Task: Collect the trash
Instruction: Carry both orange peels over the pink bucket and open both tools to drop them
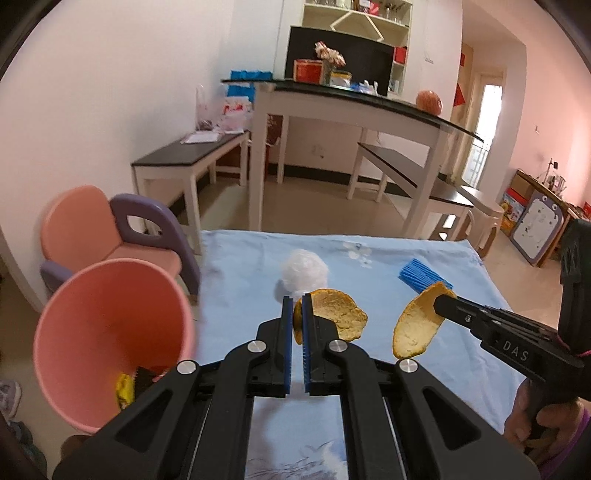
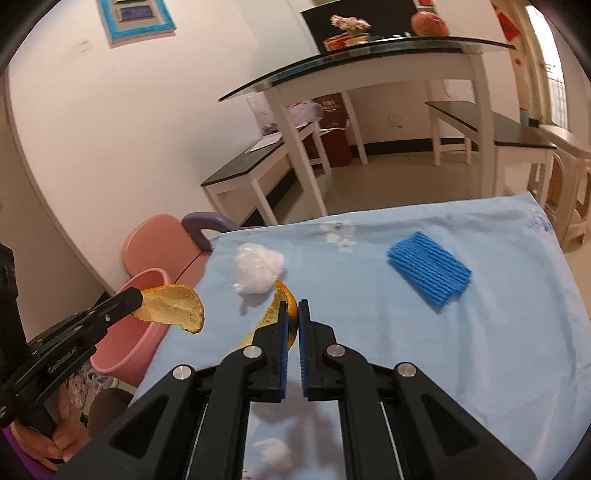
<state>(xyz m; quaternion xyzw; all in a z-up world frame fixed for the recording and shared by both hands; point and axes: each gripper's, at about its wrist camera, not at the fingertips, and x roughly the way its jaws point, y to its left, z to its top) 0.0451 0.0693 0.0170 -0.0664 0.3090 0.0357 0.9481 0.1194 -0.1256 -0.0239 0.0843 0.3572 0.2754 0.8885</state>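
Two orange peels held aloft — one (image 1: 334, 314) clamped in the left tongs (image 1: 297, 325), another (image 2: 284, 314) gripped by the right tongs (image 2: 293, 325), pink bin (image 1: 110, 339) beside the blue-clothed surface (image 2: 406, 332), plastic wad (image 2: 258, 273) and blue foam net (image 2: 430, 273) left lying.

White walls, beige tile floor (image 1: 325, 210). White-legged glass-top table (image 1: 354, 99) flanked by two dark-topped benches (image 1: 184, 155); shelving unit (image 1: 369, 22) behind. Daylight through a bright doorway (image 1: 484, 125) at right; blue-framed picture (image 2: 136, 18) on the wall.

Both the left gripper (image 1: 297, 306) and the right gripper (image 2: 293, 314) are pinching nearly closed, hovering side by side, each gripped by a hand (image 1: 532, 421)
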